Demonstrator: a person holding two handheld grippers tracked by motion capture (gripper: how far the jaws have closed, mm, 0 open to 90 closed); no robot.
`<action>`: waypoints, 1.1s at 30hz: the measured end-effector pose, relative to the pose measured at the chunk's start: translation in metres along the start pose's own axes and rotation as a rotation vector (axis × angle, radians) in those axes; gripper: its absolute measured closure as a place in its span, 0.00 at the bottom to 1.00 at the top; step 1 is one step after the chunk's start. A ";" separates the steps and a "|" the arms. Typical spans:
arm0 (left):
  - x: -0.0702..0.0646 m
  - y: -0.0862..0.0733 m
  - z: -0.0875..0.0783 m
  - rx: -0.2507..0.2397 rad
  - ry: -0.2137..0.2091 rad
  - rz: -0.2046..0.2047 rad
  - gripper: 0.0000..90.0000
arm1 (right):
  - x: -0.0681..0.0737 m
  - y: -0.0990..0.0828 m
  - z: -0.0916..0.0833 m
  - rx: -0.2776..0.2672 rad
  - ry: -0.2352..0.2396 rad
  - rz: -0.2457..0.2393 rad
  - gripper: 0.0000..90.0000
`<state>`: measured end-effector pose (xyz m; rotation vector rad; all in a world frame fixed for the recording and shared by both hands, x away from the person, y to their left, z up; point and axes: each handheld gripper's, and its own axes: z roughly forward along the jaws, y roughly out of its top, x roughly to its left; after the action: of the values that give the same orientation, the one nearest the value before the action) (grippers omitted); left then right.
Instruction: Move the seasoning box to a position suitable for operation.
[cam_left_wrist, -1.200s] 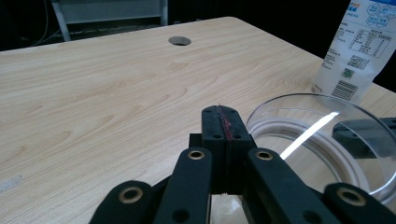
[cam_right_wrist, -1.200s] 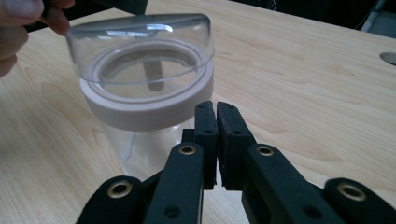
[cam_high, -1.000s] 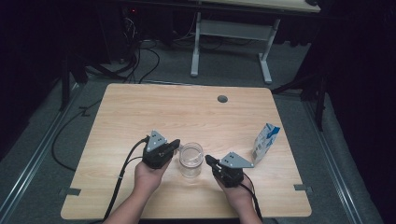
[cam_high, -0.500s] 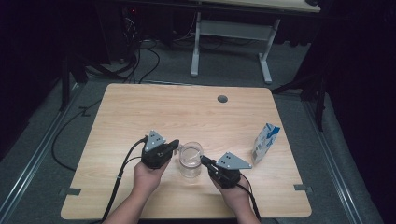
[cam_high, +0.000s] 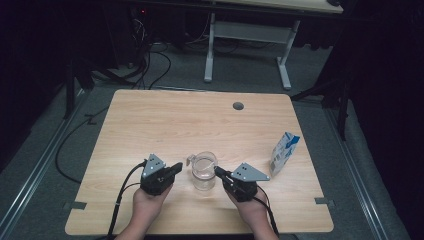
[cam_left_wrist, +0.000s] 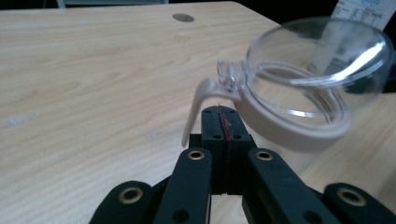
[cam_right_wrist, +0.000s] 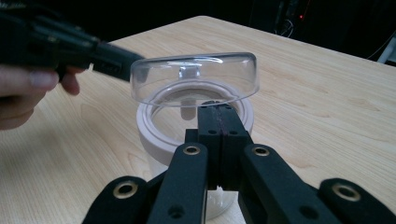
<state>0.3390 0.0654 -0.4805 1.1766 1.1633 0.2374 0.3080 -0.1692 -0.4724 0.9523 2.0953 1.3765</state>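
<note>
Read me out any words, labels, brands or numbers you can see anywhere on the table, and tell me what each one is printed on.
Nothing can be read.
The pouch has blue and white print, too small to read from above; its dark lines of text in the left gripper view are blurred.
The jar has no lettering.

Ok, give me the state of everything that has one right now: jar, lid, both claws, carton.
Jar: upright on the table, looks empty.
Lid: clear, hinged, tipped partly open above the rim.
Latch lever: sticks out at the hinge side, just ahead of the left claw.
Left claw: shut, nothing between its jaws.
Right claw: shut, tips at the jar's rim, holding nothing.
Carton: upright, apart from the jar.
</note>
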 end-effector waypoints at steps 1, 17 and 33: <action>-0.001 -0.005 -0.004 0.013 -0.005 -0.005 1.00 | 0.001 0.000 0.000 0.002 -0.002 0.000 1.00; -0.028 -0.020 -0.017 0.032 -0.097 -0.017 1.00 | 0.006 0.002 0.001 -0.005 0.004 -0.013 1.00; -0.043 -0.024 -0.009 0.043 -0.135 -0.009 1.00 | 0.006 0.004 0.000 -0.009 0.006 -0.006 1.00</action>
<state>0.3030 0.0311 -0.4736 1.2060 1.0596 0.1241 0.3052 -0.1639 -0.4690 0.9383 2.0927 1.3860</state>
